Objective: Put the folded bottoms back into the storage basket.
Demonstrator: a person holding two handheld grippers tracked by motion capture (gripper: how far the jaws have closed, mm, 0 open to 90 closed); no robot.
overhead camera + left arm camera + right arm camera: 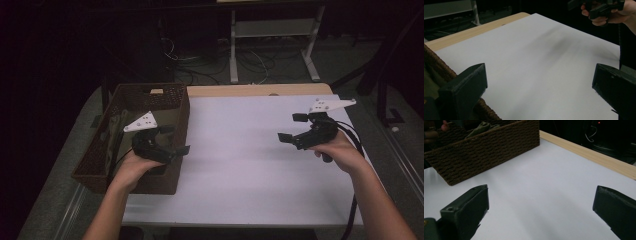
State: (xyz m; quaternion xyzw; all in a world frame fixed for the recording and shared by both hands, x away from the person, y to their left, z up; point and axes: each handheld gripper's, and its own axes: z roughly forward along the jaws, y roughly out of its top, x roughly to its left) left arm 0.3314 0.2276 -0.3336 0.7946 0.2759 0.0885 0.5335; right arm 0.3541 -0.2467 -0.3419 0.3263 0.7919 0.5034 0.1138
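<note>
Brown woven basket (176, 107) at the left edge of the white table top (240, 165), reaching over the table's left side, long side running away from the person. Inside, something olive-green and folded (480, 127), seen over the rim in the right gripper view; too dim to name more exactly. Directly above the basket's near right part, held in the left hand (131, 170): the left gripper (176, 140), jaws pointing right, toward the middle of the table. Wide apart, those jaws, with nothing between them; in the left gripper view, bare white surface in the gap and the basket's woven rim (439, 66) just beside the left jaw. Not touching the basket as far as can be told from above.

Well apart from the basket, over the right side of the table: the right gripper (292, 127), gripped by the right hand (340, 150), jaws turned left, toward the basket. Likewise spread wide and empty; in the right gripper view, plain white top between the jaws, the basket's side wall (489, 150) farther off at upper left. Along the far edge of the table, a strip of light wood (260, 90).
</note>
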